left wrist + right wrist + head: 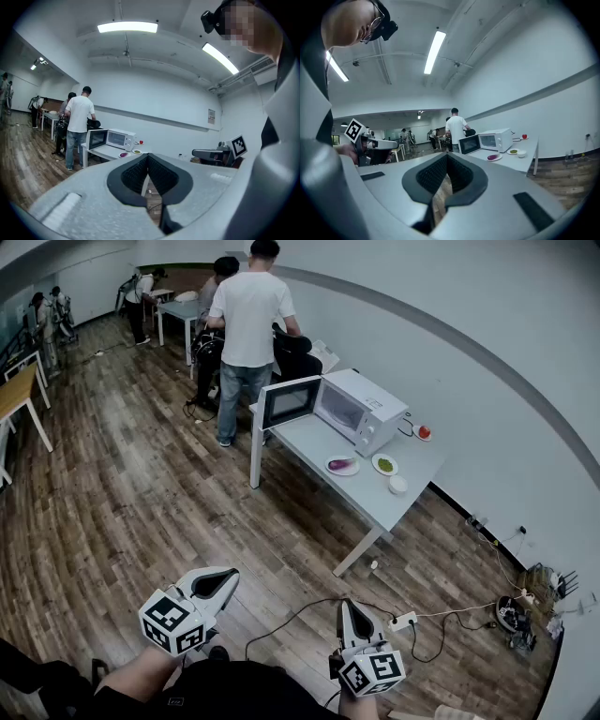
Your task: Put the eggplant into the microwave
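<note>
The job has hardly begun: the person stands well away from the far table (375, 502), with the left gripper (223, 582) and right gripper (348, 613) held near and low, both pinched together on nothing. The eggplant (341, 464) lies on a white plate (328, 466) just in front of the microwave (366, 407), whose door (289, 401) is open. Next, I think, comes walking over and opening one gripper; the plate to the right (384, 465) holds something green.
</note>
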Tool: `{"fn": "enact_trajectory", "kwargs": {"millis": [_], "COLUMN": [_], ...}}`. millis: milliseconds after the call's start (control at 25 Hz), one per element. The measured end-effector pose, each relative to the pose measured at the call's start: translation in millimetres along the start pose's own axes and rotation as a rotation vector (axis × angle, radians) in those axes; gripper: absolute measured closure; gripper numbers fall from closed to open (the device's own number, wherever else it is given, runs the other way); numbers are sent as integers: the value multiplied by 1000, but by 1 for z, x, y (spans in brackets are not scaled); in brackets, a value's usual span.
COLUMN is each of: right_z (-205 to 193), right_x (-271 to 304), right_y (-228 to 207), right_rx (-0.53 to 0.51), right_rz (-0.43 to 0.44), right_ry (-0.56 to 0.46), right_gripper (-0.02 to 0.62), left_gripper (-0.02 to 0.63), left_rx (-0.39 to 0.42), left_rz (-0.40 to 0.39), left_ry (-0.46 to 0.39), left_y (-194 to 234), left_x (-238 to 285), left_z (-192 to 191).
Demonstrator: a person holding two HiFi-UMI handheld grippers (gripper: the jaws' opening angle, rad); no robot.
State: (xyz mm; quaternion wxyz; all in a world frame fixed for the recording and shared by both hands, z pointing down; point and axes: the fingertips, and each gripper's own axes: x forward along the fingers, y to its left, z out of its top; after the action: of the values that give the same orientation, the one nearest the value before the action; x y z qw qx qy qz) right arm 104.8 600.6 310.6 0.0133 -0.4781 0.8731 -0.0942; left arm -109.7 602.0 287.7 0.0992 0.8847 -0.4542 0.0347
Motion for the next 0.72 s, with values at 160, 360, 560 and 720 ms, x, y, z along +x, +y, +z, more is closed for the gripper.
{"fn": "enact_trajectory", "kwargs": {"millis": [160, 360, 560, 720], "right_z": [1, 1, 11, 16], "right_x": [-4, -12, -31, -57], "right_y": [-1, -5, -22, -42], "right_rx": [1, 0, 24, 41], "right_rz": [-3, 1, 41, 62], "right_ry": [-1, -10, -22, -46], "right_gripper": [583, 583, 581, 581], "left_gripper": [598, 598, 598, 598], "left_rx": [1, 6, 10, 26], "left_rz": [-1, -4, -11, -8], "left_ry": [-1, -1, -11, -47], "left_y": [-3, -13, -32, -58], "left_x": [-1, 1, 18, 29], "left_z": [0, -1, 3, 10]}}
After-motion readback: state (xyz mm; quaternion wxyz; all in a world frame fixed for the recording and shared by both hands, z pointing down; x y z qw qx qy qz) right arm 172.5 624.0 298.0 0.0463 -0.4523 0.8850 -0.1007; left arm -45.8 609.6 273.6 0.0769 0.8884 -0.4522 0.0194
